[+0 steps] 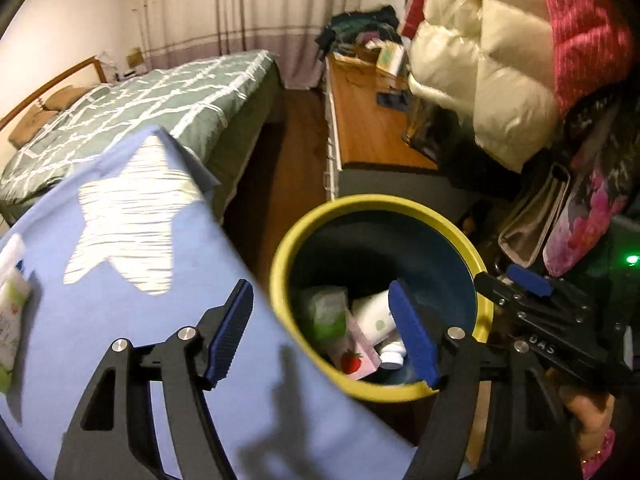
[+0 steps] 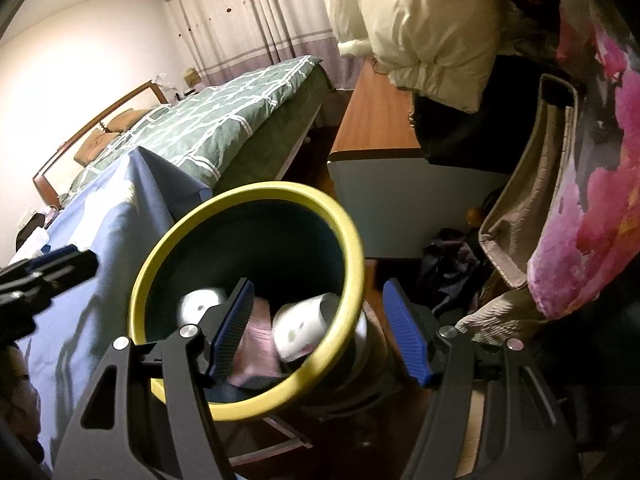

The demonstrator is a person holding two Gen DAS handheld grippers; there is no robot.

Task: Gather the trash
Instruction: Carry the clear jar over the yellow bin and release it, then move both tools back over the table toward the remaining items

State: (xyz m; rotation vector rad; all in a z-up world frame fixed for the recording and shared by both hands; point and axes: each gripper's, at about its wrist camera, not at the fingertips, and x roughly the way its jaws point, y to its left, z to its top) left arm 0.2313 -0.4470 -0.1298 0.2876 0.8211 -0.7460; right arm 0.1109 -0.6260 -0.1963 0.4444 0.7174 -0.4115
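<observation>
A round bin with a yellow rim point(image 1: 384, 202) and a dark blue inside stands beside a table draped in blue cloth point(image 1: 120, 320). In it lie a green packet point(image 1: 326, 312), a white bottle point(image 1: 374, 316) and a pink strawberry carton point(image 1: 360, 356). My left gripper point(image 1: 322, 336) hangs open over the bin's near left edge, with nothing between its pads. My right gripper point(image 2: 320, 332) is open too and straddles the bin's rim point(image 2: 256, 194), one finger inside and one outside. A white-and-green packet point(image 1: 10, 320) lies on the cloth at the far left.
A bed with a green quilt point(image 1: 140, 100) stands behind the table. A wooden-topped dresser point(image 1: 368, 120) runs along the right, with a white puffer coat point(image 1: 480, 60), a beige bag point(image 1: 532, 216) and floral fabric point(image 2: 600, 200) hanging over it. A person's hand point(image 1: 588, 412) holds the right gripper.
</observation>
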